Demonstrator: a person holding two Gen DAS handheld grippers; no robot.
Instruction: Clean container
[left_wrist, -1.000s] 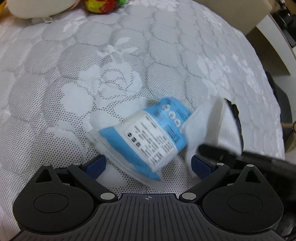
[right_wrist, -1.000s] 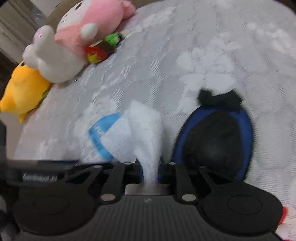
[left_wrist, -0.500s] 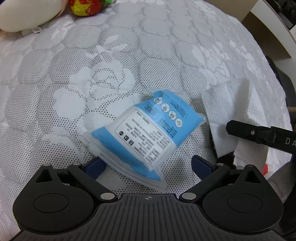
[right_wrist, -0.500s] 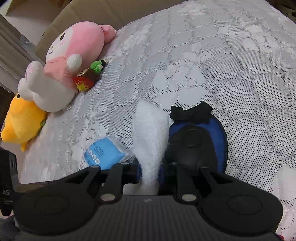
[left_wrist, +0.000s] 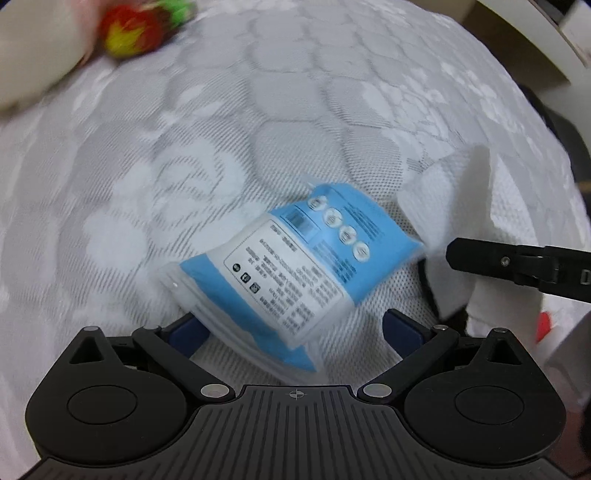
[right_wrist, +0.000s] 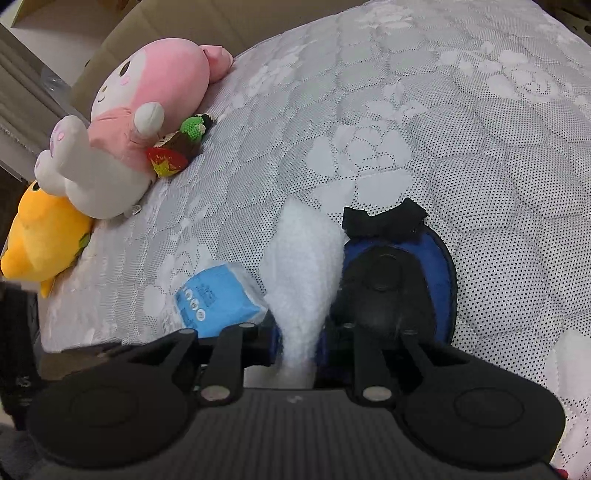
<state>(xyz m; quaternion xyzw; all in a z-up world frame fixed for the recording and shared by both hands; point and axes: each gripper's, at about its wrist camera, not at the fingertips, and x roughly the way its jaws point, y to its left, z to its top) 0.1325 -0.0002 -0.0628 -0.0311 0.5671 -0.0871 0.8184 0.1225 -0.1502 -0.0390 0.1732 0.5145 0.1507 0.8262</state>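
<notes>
The right hand-held gripper (right_wrist: 298, 347) is clamped on a white wipe (right_wrist: 301, 273), which stands up between its blue pads. Just right of it, on the bed (right_wrist: 461, 122), lies the blue container (right_wrist: 400, 280) (black lid). The left hand-held gripper (left_wrist: 291, 328) stands wide apart over the blue wipe packet (left_wrist: 291, 269), not gripping it.

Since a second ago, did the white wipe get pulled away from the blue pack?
Yes. The white wipe, clamped in the right gripper, has come free of the blue pack and now hangs beside it.
</notes>
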